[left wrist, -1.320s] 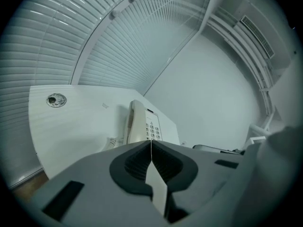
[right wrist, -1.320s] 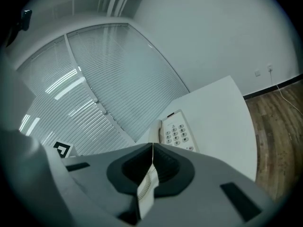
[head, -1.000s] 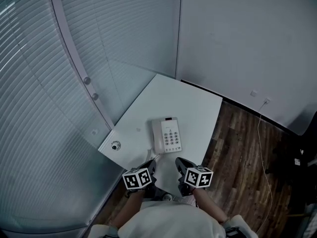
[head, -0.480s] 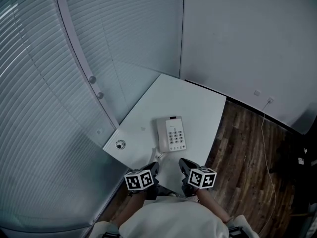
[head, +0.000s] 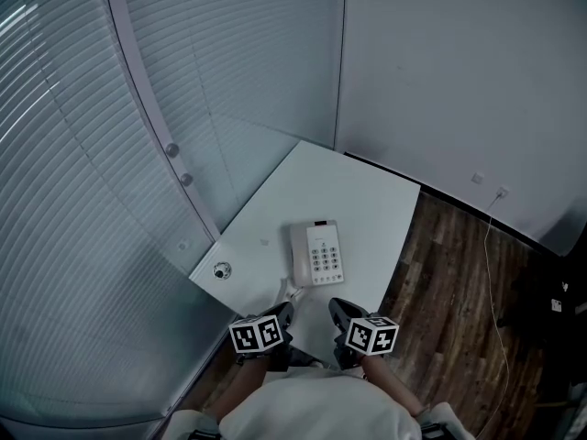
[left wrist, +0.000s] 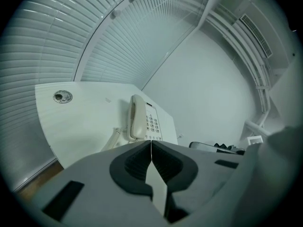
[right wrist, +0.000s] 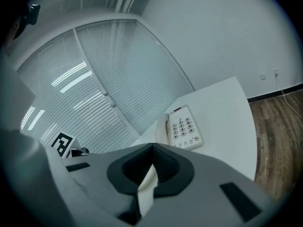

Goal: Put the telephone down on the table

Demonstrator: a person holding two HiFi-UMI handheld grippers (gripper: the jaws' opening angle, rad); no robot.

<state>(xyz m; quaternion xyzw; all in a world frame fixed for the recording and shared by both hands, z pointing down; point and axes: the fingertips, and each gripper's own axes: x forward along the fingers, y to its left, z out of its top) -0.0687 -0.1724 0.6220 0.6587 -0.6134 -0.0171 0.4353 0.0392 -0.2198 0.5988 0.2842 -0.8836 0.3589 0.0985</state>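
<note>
A white desk telephone [head: 316, 254] lies flat on the white table [head: 367, 200], its handset resting in the cradle along its left side and the keypad to the right. A cord [head: 291, 291] runs from it toward the near edge. The telephone [left wrist: 143, 120] shows ahead of the jaws in the left gripper view, and the telephone [right wrist: 180, 128] also appears ahead in the right gripper view. My left gripper [head: 282, 312] and right gripper [head: 336, 309] hover side by side just short of the table's near edge, both shut and empty, apart from the phone.
A round cable grommet [head: 222, 270] sits at the table's left corner. Glass walls with blinds [head: 92, 200] close off the left and back, a plain wall [head: 459, 81] the right. Dark wood floor [head: 459, 310] lies to the right, with a thin cable [head: 491, 273] from a wall socket.
Only the head camera shifted slightly, so the table and phone sit a little lower right in view. The grippers and the telephone have not moved.
</note>
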